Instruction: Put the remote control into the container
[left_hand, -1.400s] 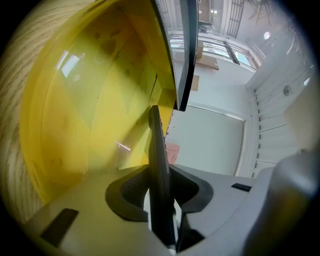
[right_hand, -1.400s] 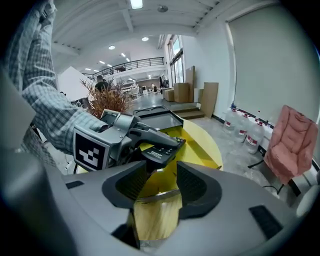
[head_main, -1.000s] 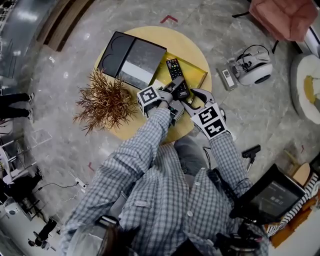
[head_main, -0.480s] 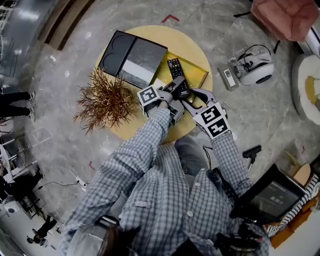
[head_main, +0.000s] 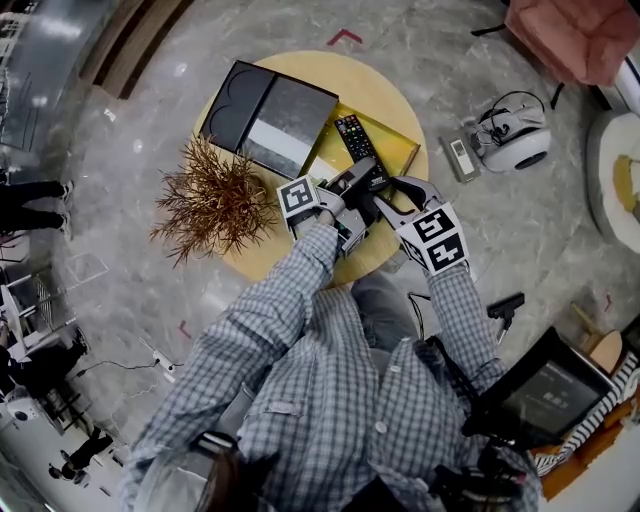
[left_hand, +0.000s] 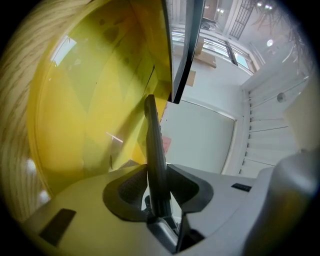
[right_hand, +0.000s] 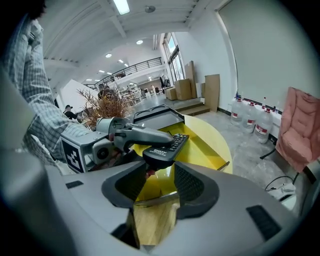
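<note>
Head view puts the round surface (head_main: 385, 85) at upper centre, bearing the yellow container (head_main: 403, 152), with the remote control (head_main: 352, 138) held over it by the left hand-held gripper (left_hand: 158, 182), clamped on its near end. The right hand-held gripper (right_hand: 154, 184) has jaws apart, just closed a little, gripping nothing. Lowering it flat and releasing only once it rests inside seems wisest, as its long axis runs lower right to upper left, buttons up.
</note>
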